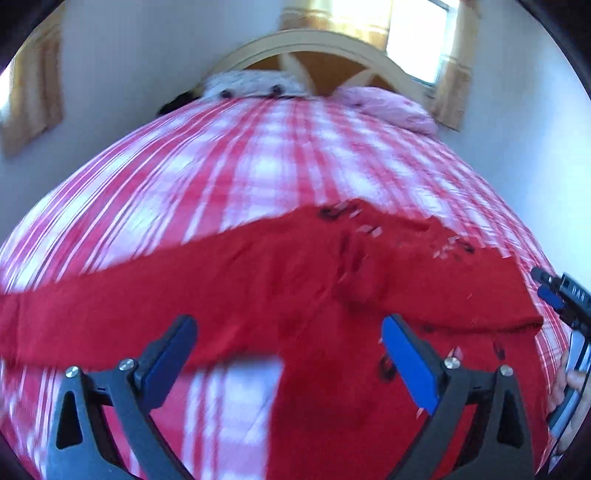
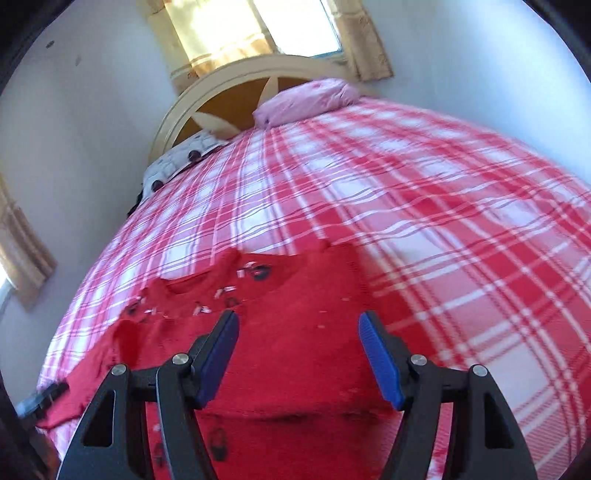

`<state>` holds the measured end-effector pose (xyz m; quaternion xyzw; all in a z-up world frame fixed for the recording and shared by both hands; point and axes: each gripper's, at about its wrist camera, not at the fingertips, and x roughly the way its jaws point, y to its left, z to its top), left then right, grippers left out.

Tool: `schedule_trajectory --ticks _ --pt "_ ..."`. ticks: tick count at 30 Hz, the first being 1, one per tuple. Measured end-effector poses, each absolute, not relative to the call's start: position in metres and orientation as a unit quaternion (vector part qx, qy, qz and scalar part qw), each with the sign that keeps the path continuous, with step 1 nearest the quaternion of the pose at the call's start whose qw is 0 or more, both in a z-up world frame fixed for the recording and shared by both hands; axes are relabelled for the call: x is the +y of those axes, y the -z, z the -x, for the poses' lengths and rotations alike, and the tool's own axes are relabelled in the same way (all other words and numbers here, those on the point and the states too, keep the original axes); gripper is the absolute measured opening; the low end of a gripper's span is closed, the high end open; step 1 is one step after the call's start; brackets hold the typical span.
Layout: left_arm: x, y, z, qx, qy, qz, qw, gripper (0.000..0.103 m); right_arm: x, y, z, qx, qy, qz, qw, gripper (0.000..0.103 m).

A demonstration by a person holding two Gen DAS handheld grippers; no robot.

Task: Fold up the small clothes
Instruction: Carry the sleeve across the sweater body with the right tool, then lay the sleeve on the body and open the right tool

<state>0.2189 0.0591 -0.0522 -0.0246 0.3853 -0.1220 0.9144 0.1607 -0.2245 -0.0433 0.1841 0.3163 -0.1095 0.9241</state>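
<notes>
Red garment (image 1: pixel 280 280) of soft, matte knit lies spread on the red-and-white plaid bedspread (image 1: pixel 258 155), directly ahead of and beneath both sets of fingers; its long axis runs crosswise to them, its decorated neckline toward the headboard (image 2: pixel 207 92). The left gripper (image 1: pixel 290 354) gapes wide, holding nothing. The right gripper (image 2: pixel 297 350) likewise stands spread and empty.

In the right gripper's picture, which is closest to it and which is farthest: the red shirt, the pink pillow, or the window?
From the right gripper, in the right wrist view:
1. Red shirt, right under its open fingers.
2. Pink pillow, at the bed's far end by the headboard.
3. Window, on the wall behind the headboard.
</notes>
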Motion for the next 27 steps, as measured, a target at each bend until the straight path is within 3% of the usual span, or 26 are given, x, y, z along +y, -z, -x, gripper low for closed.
schedule_trajectory --ticks 4,8,11,12,15,16,19,24,27 --pt "0.024 0.057 -0.262 0.404 0.169 0.015 0.899 0.086 -0.212 0.052 -0.156 0.317 0.109 -0.154 0.929 0.068" --pt "-0.002 0.083 -0.298 0.457 0.171 0.026 0.873 0.086 -0.218 0.06 -0.153 0.316 0.108 -0.171 0.927 0.068" --pt "-0.013 0.101 -0.306 0.474 0.146 0.015 0.868 0.074 -0.234 0.06 -0.144 0.301 0.117 -0.205 0.924 0.068" --pt "-0.015 0.1 -0.301 0.46 0.134 0.006 0.878 0.065 -0.239 0.06 -0.14 0.298 0.121 -0.215 0.922 0.069" --pt "-0.017 0.096 -0.294 0.454 0.134 -0.001 0.881 0.023 -0.25 0.055 -0.136 0.294 0.131 -0.217 0.922 0.068" --pt "-0.015 0.093 -0.292 0.454 0.13 0.002 0.882 0.019 -0.251 0.052 -0.138 0.294 0.128 -0.209 0.924 0.068" --pt "-0.005 0.084 -0.284 0.442 0.122 0.024 0.888 0.016 -0.25 0.04 -0.147 0.293 0.111 -0.186 0.931 0.051" --pt "-0.001 0.091 -0.282 0.443 0.082 0.022 0.893 0.017 -0.234 0.042 -0.188 0.328 0.069 -0.153 0.93 0.051" --pt "-0.008 0.096 -0.28 0.434 0.061 -0.01 0.899 0.027 -0.225 0.065 -0.212 0.362 0.064 -0.145 0.919 0.051"
